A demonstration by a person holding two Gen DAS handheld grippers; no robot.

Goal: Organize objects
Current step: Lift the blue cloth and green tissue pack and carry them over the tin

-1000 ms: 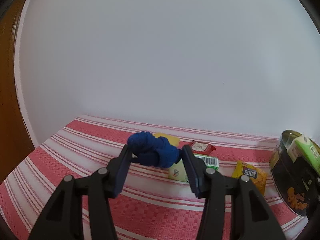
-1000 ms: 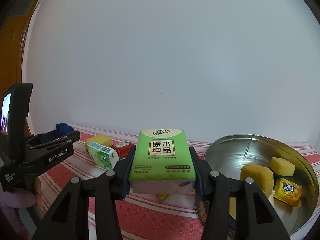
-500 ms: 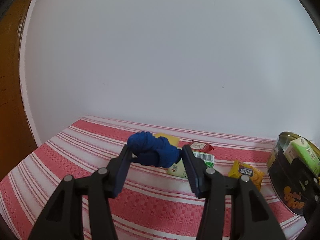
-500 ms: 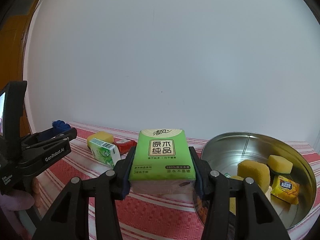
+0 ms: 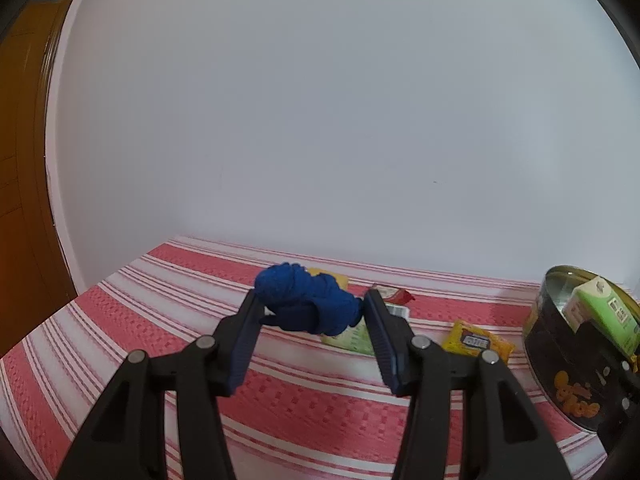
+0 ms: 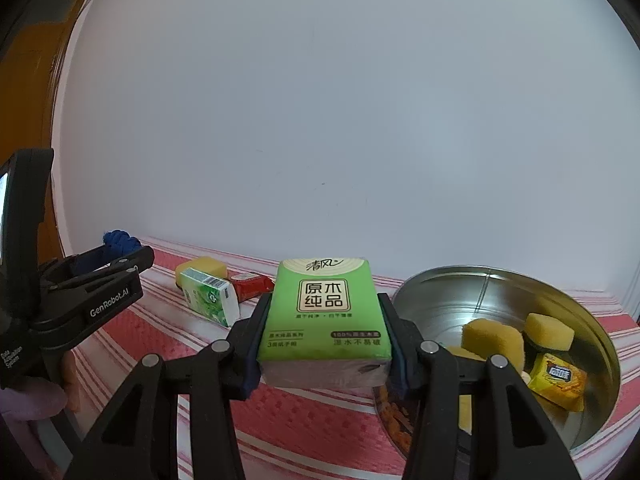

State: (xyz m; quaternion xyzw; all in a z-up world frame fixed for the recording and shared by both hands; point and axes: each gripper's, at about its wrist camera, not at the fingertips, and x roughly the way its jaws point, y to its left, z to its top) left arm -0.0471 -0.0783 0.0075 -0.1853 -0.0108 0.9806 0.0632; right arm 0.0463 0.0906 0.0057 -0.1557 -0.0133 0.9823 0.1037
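both hand-held grippers are loaded mid-sort: the right hand-held gripper (image 6: 324, 330) is clamped on a green tissue pack (image 6: 324, 312), held above the worktop (image 6: 304, 420) just left of the round metal tin (image 6: 500, 280), while the left hand-held gripper (image 5: 310, 308) is closed on a knotted blue rope bundle (image 5: 306, 300), lifted over the red-and-white striped cloth (image 5: 160, 320).

the job looks partly done. inside the tin lie two yellow sponges (image 6: 492, 338) and a yellow snack packet (image 6: 558, 376), with what may be more yellow items beneath, hard to make out. still loose on the cloth near the wall are a smaller green tissue pack (image 6: 210, 296), a red sachet (image 6: 250, 284), a third yellow sponge (image 6: 204, 266) behind them, and, seen from the left wrist, another yellow snack packet (image 5: 476, 340) near the tin.

judging by this, the two carried items remain to be dropped in the tin, followed by the four pieces on the cloth, assuming the tin is the destination for everything.
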